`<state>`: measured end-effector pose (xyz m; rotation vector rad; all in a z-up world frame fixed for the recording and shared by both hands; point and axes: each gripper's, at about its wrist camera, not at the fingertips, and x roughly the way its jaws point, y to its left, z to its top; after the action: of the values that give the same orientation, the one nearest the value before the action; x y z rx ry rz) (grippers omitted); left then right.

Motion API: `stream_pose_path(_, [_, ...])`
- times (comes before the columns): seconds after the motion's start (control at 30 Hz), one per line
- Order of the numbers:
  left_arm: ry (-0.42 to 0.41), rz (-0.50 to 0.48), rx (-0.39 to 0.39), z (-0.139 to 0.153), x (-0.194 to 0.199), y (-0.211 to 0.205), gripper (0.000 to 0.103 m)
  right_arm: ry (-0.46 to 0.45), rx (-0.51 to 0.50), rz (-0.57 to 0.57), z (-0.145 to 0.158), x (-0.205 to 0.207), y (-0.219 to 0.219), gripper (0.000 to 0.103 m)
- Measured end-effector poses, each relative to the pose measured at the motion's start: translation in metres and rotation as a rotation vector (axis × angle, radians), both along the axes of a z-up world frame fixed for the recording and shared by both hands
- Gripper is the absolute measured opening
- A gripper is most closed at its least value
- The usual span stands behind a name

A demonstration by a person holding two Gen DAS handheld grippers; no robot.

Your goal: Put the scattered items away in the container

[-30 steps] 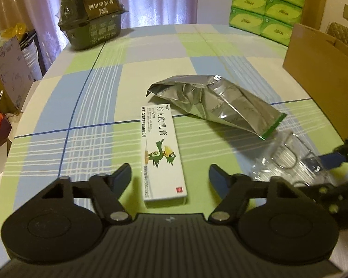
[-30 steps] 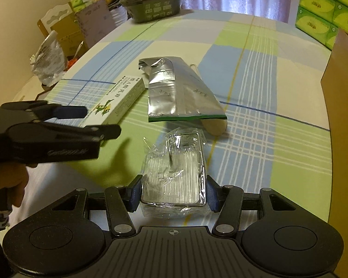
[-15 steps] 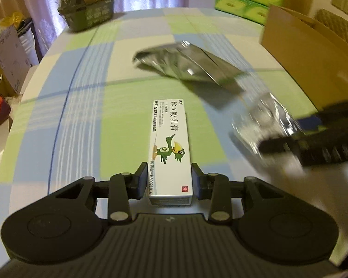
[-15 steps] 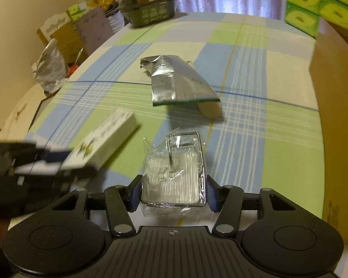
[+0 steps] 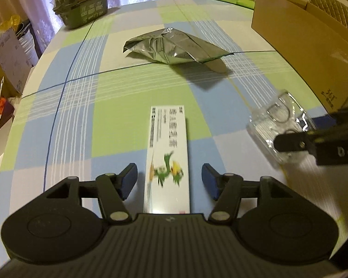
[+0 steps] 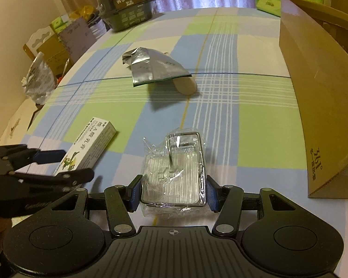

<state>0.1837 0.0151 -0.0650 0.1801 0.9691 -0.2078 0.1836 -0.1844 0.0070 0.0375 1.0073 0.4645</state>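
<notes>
A: What is seen on the desk, starting from the largest thing?

B: A cardboard box is seen along the right edge of both views, open at the top; what lies inside cannot be told. A dark green carton is seen at the upper left, well apart from the rest. A crumpled foil pouch is laid near the upper middle of the frame, untouched.

A: And the smaller items?

B: A white ointment carton is seen at the lower middle of the left wrist view, between the fingers of the left hand-held gripper. Those fingers are spread apart, a gap is left on either side, and the carton is blurred, so whether it rests on the desk cannot be told. A clear plastic packet with a wire part inside is clamped by the right hand-held gripper, low in the right wrist view and near the box.

A: How far is the tidying judged to be?

B: An early stage is judged. Nothing is shown inside the box. One packet is held and is yet to be placed; the carton is yet to be gripped; the pouch, with a pale object tucked under its edge, is left.
</notes>
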Motion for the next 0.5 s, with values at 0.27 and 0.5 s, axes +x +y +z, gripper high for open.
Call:
stream_pose_path(0.27, [0.019,0.01,-0.015,-0.002,0.006,-0.001,0.033,0.0,0.01,0.008,-0.003,0.001,0.003,0.056])
stream_pose_path(0.5, [0.016,0.01,-0.026,0.003,-0.004,-0.005,0.033,-0.01,0.016,0.0,0.0,-0.002,0.001,0.056])
